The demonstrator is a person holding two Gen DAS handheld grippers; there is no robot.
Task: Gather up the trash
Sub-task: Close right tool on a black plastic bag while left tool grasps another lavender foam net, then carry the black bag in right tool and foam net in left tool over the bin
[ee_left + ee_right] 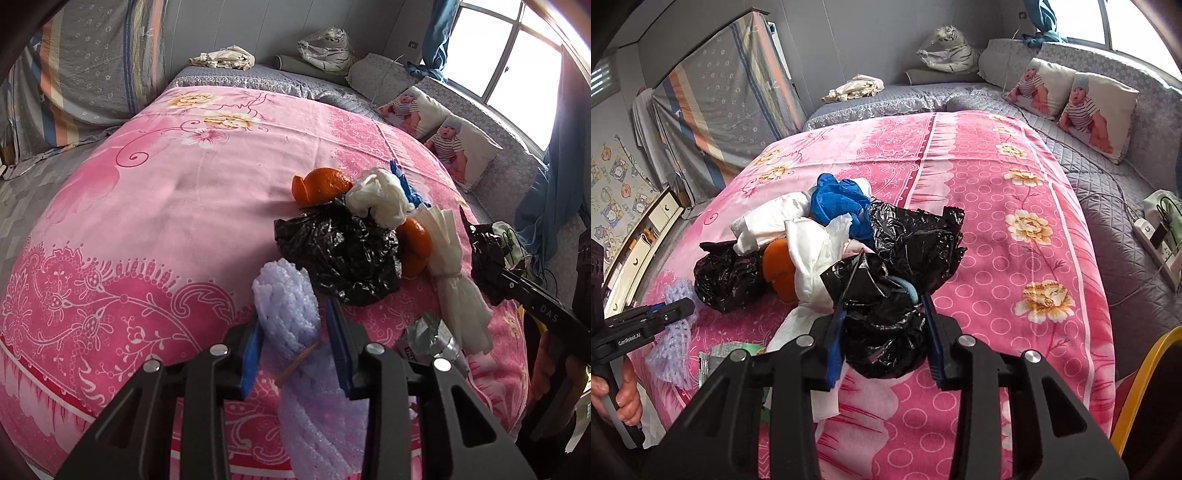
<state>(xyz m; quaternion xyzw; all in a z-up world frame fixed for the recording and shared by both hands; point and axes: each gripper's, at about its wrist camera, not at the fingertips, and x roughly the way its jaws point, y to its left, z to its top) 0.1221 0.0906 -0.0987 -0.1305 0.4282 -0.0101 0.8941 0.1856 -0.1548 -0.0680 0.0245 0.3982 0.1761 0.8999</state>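
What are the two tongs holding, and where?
Left tongs pinch the lavender foam net sleeve around its middle. Right tongs clamp the crumpled black plastic bag by its sides.

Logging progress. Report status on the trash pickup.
Left gripper shut on foam net. Right gripper shut on black bag. Peels, tissues still piled on bed.

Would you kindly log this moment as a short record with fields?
surface: pink floral bedspread
left gripper: jaws on either side of the lavender foam net
right gripper: jaws on either side of a black plastic bag
pile: orange peels, white tissue, blue plastic, second black bag
nearby: foil wrapper
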